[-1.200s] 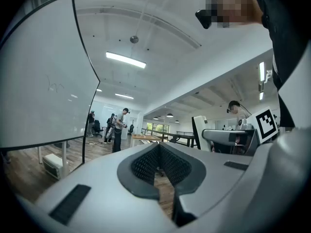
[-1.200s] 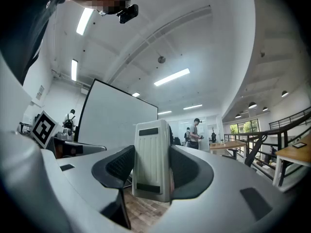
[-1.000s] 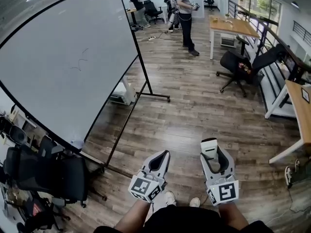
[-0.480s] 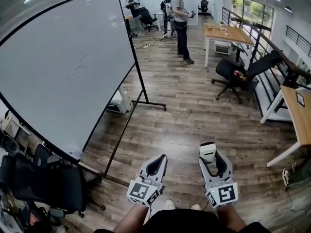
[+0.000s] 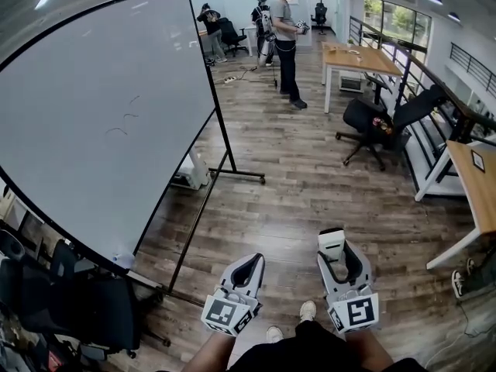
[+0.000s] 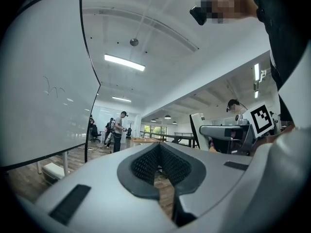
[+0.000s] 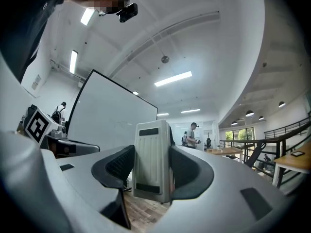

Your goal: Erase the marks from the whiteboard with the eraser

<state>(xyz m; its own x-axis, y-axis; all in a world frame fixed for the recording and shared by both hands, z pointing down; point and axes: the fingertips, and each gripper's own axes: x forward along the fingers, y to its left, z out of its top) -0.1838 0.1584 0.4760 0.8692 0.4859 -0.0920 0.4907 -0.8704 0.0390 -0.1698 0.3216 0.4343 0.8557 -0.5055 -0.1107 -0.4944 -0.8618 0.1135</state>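
A large whiteboard [image 5: 101, 122] on a wheeled black stand fills the left of the head view, with a few thin pen marks [image 5: 124, 121] near its middle. The marks [image 6: 52, 88] also show in the left gripper view. My right gripper [image 5: 335, 248] is shut on a white ribbed eraser [image 7: 152, 160], which stands upright between the jaws and pokes out as the eraser [image 5: 332, 241] in the head view. My left gripper [image 5: 249, 264] is shut with nothing in it. Both grippers hang low in front of me, well away from the board.
Black office chairs [image 5: 70, 297] crowd the floor below the board's lower left corner. A person [image 5: 286, 33] stands at the back holding a device. Wooden desks [image 5: 363, 56] and a tipped black chair [image 5: 380, 118] stand to the right. Wood floor lies between me and the board.
The view has shifted slightly, bringing the board a bit closer. Both grippers stay low in front of me, the right one still holding the eraser.
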